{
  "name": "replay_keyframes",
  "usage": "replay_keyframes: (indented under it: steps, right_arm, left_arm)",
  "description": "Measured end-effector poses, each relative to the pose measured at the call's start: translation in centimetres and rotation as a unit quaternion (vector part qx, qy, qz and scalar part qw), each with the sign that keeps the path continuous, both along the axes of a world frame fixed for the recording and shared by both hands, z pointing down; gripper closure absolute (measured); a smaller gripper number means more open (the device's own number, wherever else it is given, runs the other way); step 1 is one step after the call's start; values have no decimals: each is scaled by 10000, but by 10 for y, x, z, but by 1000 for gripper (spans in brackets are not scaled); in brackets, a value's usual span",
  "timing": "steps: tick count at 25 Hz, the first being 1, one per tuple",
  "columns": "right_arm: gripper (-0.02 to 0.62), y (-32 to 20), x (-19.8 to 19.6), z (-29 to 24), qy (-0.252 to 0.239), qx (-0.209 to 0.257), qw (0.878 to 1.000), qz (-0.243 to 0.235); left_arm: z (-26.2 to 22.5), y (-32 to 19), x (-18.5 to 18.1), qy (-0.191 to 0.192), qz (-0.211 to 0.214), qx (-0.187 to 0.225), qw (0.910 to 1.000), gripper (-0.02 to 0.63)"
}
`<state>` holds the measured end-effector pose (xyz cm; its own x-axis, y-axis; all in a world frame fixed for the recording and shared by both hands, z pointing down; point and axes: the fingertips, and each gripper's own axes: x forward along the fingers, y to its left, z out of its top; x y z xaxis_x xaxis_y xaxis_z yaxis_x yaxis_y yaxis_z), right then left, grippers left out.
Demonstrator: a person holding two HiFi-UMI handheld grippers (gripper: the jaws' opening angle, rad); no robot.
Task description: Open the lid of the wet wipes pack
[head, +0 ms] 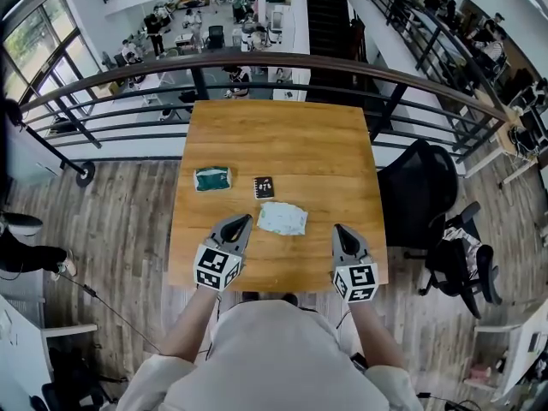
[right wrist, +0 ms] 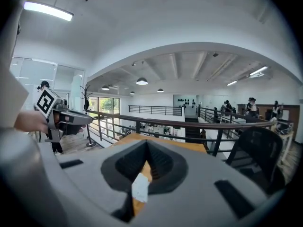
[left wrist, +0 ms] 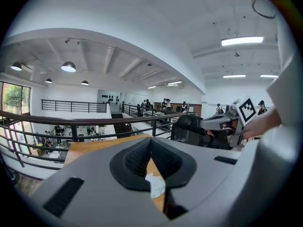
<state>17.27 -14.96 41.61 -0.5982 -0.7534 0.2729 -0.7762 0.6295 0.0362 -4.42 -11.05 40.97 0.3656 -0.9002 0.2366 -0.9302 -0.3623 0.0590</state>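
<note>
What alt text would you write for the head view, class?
The left gripper and right gripper, both shut, are held either side of a white pack on a wooden table. Farther back lie a green pack and a small black item.

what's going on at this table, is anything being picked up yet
A person stands at a wooden table with a gripper in each hand. The left gripper and the right gripper hover on either side of a pale wet wipes pack, both with jaws shut and empty. Neither appears to touch the pack. A green pack and a small black item lie farther back.
</note>
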Motion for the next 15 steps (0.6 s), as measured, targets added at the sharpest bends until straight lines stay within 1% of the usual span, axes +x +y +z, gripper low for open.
replay_keyframes:
  steps: [8,15]
  right_arm:
    - [594,-6,-1,1,-8,-13,10000,-87]
    - [594,-11,1,3,1,-12,10000,-69]
  left_arm:
    - [-2,-5,3,-18,-56,10,10000,612]
    - [0,-9,2,2,-96,13,10000,612]
